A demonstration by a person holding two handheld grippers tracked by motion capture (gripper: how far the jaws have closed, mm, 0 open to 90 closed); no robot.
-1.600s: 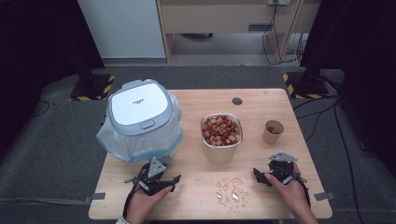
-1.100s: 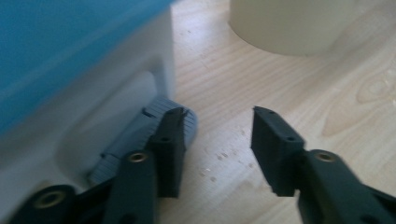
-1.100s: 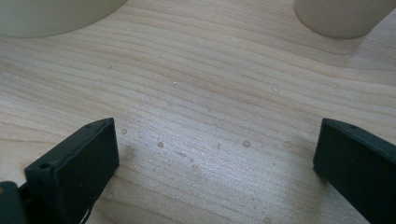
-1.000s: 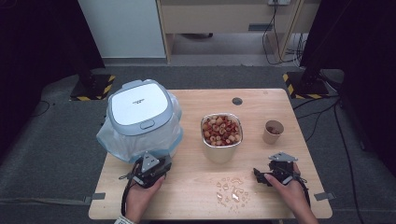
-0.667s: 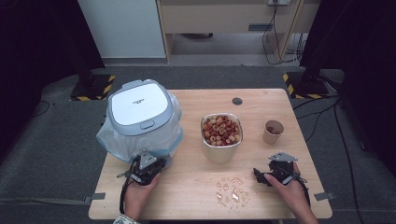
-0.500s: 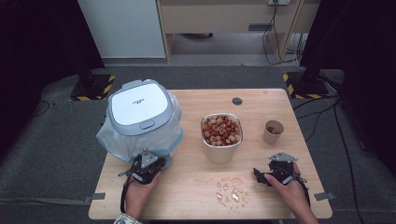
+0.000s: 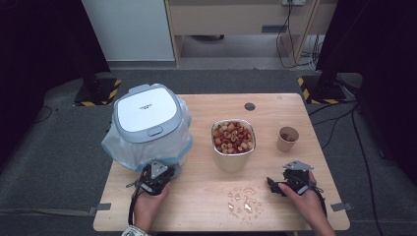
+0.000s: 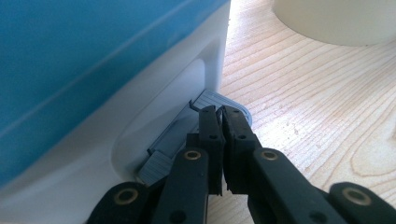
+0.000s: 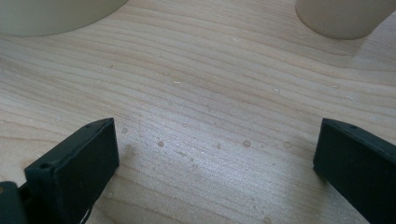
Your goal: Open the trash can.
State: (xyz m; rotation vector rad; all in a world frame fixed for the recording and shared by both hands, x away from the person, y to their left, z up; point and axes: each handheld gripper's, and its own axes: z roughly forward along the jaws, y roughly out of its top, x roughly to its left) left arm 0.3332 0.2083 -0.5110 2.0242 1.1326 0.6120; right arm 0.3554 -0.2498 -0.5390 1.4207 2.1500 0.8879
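Observation:
A white bin (image 7: pixel 147 115) with a flat lid and a pale blue bag liner stands at the table's left. At its base is a ribbed grey pedal (image 8: pixel 187 130). My left gripper (image 7: pixel 164 171) lies on the table right at the bin's foot. In the left gripper view it (image 8: pixel 218 109) is shut, jaws pressed together with nothing between them and their tips over the pedal's outer end. My right gripper (image 7: pixel 273 186) rests near the front right of the table. In the right gripper view it (image 9: pixel 215 135) is open over bare wood.
A metal bowl (image 7: pixel 233 137) of red and pale food pieces stands mid-table, with a paper cup (image 7: pixel 288 138) to its right. Water drops (image 7: pixel 243 199) spot the wooden table (image 7: pixel 196 206) between the hands. A round dark hole (image 7: pixel 250 106) marks the far edge.
The left gripper has turned from lying across the table to pointing at the bin's base and has moved up to it, and its jaws have closed. The right hand has stayed put.

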